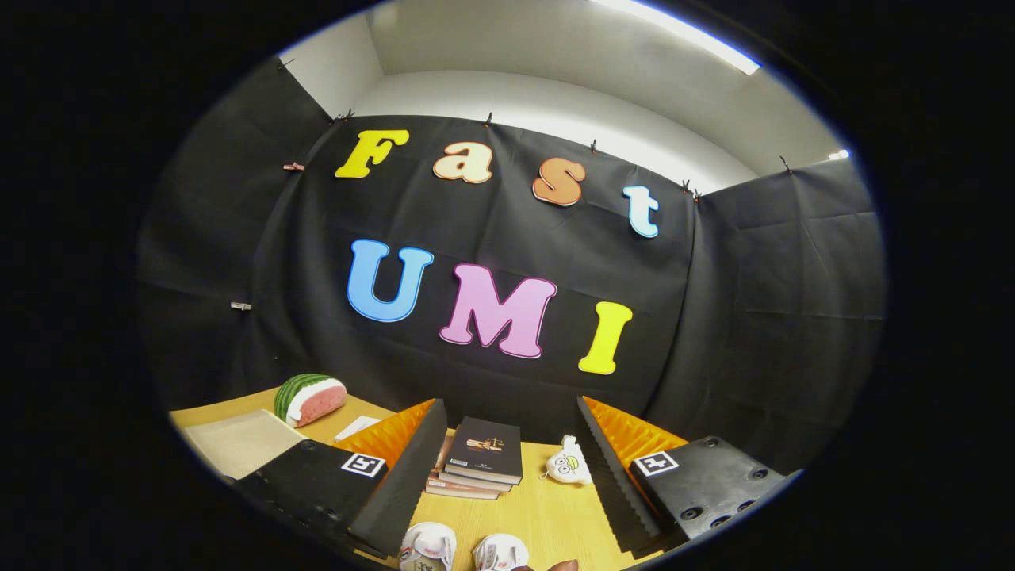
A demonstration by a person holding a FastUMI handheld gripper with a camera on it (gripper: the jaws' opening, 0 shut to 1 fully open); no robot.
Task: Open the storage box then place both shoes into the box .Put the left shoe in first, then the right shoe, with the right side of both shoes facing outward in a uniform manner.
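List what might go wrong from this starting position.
1. The gripper is open with nothing between its fingers; the shoes lie close below the fingertips and could get nudged on the way down.
2. The stack of books and small plush toy sit just ahead on the table; a forward sweep may knock them.
3. I see no storage box here, so searching costs movement.

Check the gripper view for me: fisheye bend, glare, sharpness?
Gripper view: strong fisheye bend, the table edge curves; ceiling light blown out to white; books and shoes are sharp; the open gripper has dark fingers whose ridged pads are still readable.
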